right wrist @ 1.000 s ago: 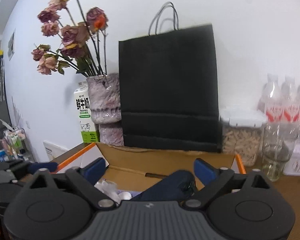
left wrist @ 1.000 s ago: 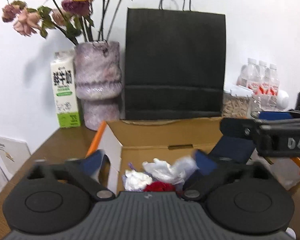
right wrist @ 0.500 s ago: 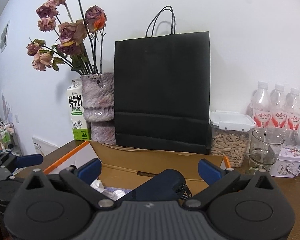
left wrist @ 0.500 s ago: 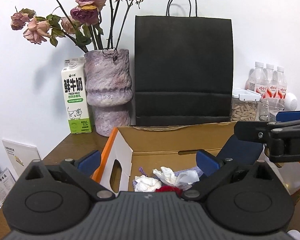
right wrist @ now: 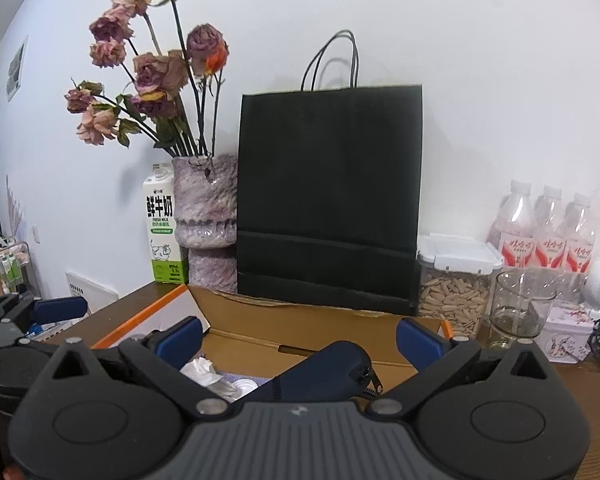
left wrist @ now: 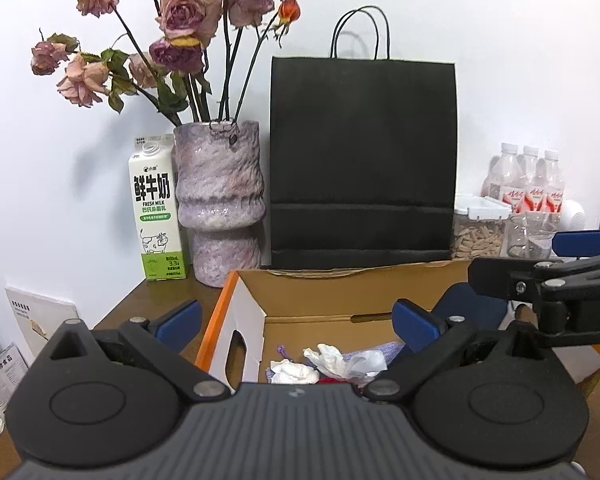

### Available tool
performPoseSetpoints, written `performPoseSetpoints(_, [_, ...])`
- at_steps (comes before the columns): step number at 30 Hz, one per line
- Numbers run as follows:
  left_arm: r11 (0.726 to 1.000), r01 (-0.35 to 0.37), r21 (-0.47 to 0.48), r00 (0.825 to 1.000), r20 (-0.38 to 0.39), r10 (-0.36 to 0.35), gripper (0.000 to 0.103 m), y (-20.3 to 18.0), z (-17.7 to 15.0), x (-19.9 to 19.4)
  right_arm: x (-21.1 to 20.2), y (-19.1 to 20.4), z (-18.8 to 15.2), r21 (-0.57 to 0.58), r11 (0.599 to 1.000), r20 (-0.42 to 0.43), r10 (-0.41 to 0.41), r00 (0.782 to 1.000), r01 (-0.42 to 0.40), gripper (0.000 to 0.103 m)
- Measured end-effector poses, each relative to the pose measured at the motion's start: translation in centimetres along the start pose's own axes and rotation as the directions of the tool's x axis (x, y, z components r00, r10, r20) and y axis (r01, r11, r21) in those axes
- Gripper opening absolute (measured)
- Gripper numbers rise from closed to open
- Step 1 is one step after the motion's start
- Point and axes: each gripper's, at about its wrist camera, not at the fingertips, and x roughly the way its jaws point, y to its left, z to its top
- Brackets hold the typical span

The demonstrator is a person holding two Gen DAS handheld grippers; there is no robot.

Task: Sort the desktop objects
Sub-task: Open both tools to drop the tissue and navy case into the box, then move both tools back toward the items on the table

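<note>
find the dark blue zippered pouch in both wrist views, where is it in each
Left wrist: the dark blue zippered pouch shows at right of centre, inside the open cardboard box, partly hidden behind the right gripper's arm.
Right wrist: the pouch lies low in the centre, between the fingers, its zip end to the right.
Shared landmark: the tall black paper bag standing behind the box.

milk carton [left wrist: 156,211] reading "FRESH MILK" (beneath larger Chinese characters), "3.3"
</note>
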Motion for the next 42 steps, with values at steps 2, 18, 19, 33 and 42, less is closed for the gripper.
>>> performPoseSetpoints(2, [1.0, 0.004, -0.001, 1.0, 0.008, -0.004, 0.103, 0.1, 0.0, -0.7, -0.8, 0.0, 0.0, 0.001, 1.0, 0.01, 0.002, 1.0, -0.002, 0.103])
performPoseSetpoints(18, [0.999, -0.02, -0.026, 0.999, -0.031, 0.019, 0.103, 3.2, -3.6, -5.8, -6.8, 0.9, -4.4, -0.037, 0.999, -0.043, -0.009, 0.999, 0.008, 0.103])
performPoseSetpoints(19, [0.999, -0.02, -0.029, 0.999, -0.031, 0.019, 0.103, 3.4, -3.8, -6.1, -7.0, 0.8, -4.8, -0.034, 0.999, -0.051, -0.011, 0.999, 0.009, 0.103])
performPoseSetpoints(33, [0.999, -0.028, -0.025, 0.996, -0.09, 0.025, 0.103, 4.3, -7.1, -9.3, -9.6, 1.5, -10.1, 0.005, 1.0, -0.157, -0.029, 0.987, 0.031, 0.103])
performPoseSetpoints(42, [0.999, -0.043, -0.028, 0.99, -0.137, 0.039, 0.103, 5.1, -8.5, -10.1, -11.4, 1.1, -11.3, 0.052, 0.997, -0.152, -0.05, 0.987, 0.058, 0.103])
